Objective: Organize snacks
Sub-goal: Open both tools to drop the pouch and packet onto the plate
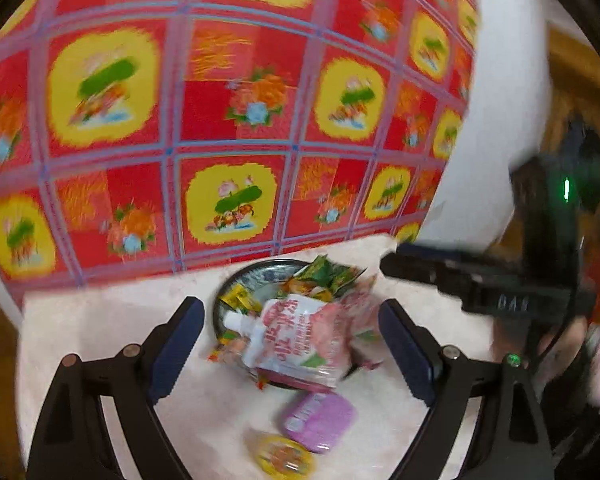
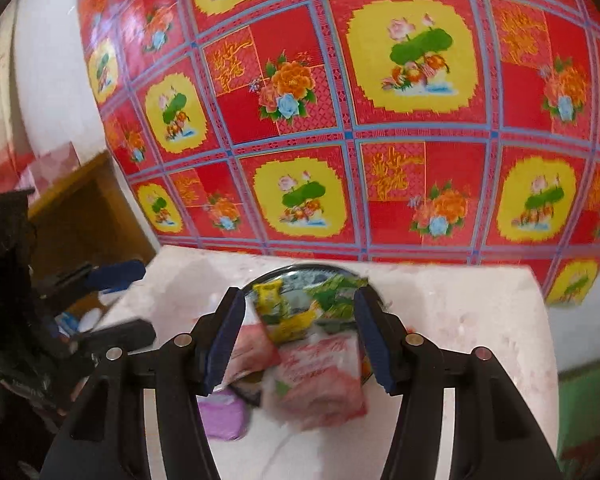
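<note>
Overflowing plate [image 1: 236, 276] of snack packets [image 1: 300, 332]

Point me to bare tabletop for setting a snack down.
Free: the tabletop left of the plate, up to the patterned cloth, and right of the plate in the right wrist view. Crowded: the plate's piled packets, and the purple pack and yellow cup in front.
</note>
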The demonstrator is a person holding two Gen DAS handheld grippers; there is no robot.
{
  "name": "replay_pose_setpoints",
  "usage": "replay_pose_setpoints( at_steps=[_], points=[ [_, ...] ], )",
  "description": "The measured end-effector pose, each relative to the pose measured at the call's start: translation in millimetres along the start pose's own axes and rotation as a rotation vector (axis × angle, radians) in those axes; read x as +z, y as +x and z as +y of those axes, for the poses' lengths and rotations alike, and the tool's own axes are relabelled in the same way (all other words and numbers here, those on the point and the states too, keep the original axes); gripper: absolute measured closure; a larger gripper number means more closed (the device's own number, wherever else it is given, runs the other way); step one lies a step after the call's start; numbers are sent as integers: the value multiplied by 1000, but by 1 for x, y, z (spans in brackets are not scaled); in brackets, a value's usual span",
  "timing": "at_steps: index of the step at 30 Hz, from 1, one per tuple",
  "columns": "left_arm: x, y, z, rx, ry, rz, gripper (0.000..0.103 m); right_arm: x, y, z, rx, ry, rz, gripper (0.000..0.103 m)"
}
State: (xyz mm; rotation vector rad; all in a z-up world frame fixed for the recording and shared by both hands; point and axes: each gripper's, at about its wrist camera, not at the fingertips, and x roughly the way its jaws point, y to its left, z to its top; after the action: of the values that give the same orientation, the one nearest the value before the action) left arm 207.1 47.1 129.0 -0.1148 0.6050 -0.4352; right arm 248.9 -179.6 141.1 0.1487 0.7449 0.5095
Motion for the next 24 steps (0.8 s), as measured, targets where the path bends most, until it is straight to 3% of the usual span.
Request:
replay_pose_setpoints(
  at_steps=[2, 4, 6, 8, 13, 17, 24],
  points=[
    [-2, -11, 8, -24, -48, -1, 11, -5, -8, -4, 16, 97, -1, 45],
    [-4, -15, 17, 44, -112, 26, 11, -12, -11, 0, -8, 84, 18, 45],
    [-10, -21, 22, 66, -163, 44, 11, -22, -12, 6, -70, 68, 65, 45],
    [-20, -28, 24, 75, -184, 49, 11, -34, -18, 13, -47, 44, 65, 45],
    [-55, -47, 13, 109, -149, 80, 11, -70, -25, 47, -75, -75, 115, 45],
    [-83, -59, 1, 129, -125, 68, 11, -99, -26, 63, -40, -109, 155, 45],
    [-129, -62, -6, 167, -67, 64, 11, -121, -20, 93, -30, -247, 121, 45]
  ],
)
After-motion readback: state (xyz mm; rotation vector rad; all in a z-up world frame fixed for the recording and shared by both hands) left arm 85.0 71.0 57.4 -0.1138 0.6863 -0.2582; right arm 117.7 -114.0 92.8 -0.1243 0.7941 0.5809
